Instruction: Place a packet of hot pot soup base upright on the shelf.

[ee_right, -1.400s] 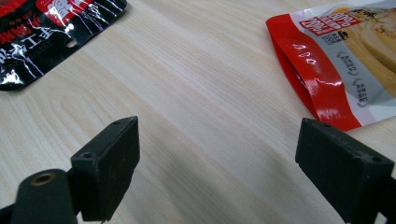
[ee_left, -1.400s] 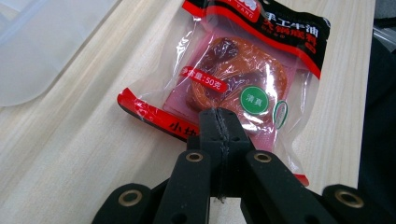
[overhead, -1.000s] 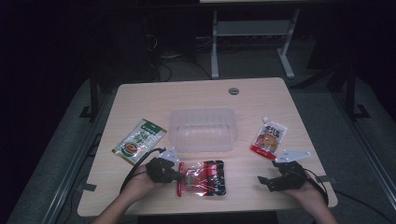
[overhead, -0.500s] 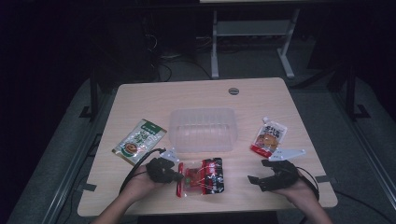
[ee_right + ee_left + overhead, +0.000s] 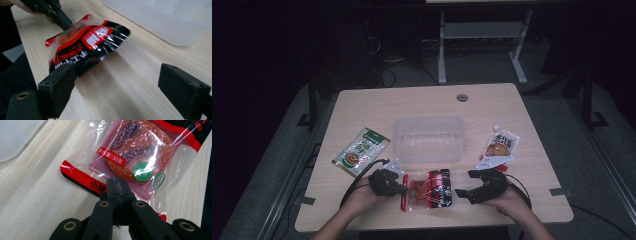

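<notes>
Red snack pouch (image 5: pixel 431 188) sits on table (image 5: pixel 492 100) front edge, just before clear tub (image 5: pixel 430 138). We've got left tongs (image 5: pixel 403 189) clamped on its left seal; right tongs (image 5: pixel 467 184) spread wide just beside its right end, not touching.

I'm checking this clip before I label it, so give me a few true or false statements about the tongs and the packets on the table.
1. The left tongs are shut on the red and black snack packet. True.
2. The right tongs are clamped on the same packet. False: their jaws stand wide open beside it, holding nothing.
3. The clear plastic tub has a packet inside. False: it looks empty.
4. A green packet lies on the table left of the tub. True.
5. The white and orange packet is stacked on the green one. False: it lies apart, right of the tub.
</notes>
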Demonstrator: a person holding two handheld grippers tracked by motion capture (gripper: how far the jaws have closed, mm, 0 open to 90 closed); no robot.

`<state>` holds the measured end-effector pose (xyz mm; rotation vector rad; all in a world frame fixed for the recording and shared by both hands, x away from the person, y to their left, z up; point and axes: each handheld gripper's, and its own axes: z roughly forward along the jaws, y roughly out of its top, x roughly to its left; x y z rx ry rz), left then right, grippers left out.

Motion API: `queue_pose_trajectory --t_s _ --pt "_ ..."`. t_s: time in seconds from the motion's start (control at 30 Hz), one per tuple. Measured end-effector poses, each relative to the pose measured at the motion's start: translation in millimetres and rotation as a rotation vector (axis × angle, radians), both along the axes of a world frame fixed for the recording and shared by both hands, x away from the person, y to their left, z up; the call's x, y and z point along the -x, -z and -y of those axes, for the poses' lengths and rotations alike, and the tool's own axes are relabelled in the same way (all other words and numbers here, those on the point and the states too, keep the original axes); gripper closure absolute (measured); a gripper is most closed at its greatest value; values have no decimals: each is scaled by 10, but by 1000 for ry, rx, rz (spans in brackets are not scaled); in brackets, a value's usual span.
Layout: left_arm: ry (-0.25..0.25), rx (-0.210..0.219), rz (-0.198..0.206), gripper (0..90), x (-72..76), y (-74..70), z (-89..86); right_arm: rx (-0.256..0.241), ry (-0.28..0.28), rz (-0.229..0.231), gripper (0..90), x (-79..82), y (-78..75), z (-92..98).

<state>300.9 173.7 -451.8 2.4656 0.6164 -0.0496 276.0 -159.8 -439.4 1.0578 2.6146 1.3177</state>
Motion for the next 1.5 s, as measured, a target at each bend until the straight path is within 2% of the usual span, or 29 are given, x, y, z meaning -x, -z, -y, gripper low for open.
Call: queue_pose_trajectory --t_s 0.23,0.3,0.43,0.7,0.8,0.93,1.07,1.23,1.37,1.5 --pt "-10 -2 8 897 23 0 4 -11 -53 -60 142 -116 105 -255" --pt "-13 8 4 897 30 6 0 -7 -62 -71 148 -113 112 -278" --pt "-24 16 4 897 55 11 -4 -30 -86 -100 176 -147 134 -321" --pt "-34 22 6 897 67 14 1 -24 -134 -173 245 -185 213 -412" --pt "-43 32 8 897 77 23 4 -48 -138 -201 283 -212 229 -400" --pt "-42 28 22 897 92 23 -3 -71 -155 -194 385 -230 214 -399" --pt "-54 36 29 897 107 29 1 -79 -182 -182 532 -231 195 -429" --pt "-55 40 27 897 108 31 1 -83 -216 -131 692 -212 151 -444" --pt "-56 44 26 897 106 34 -1 -77 -234 -109 775 -202 136 -453" --pt "-52 45 27 897 104 35 1 -78 -259 -66 867 -193 123 -460"
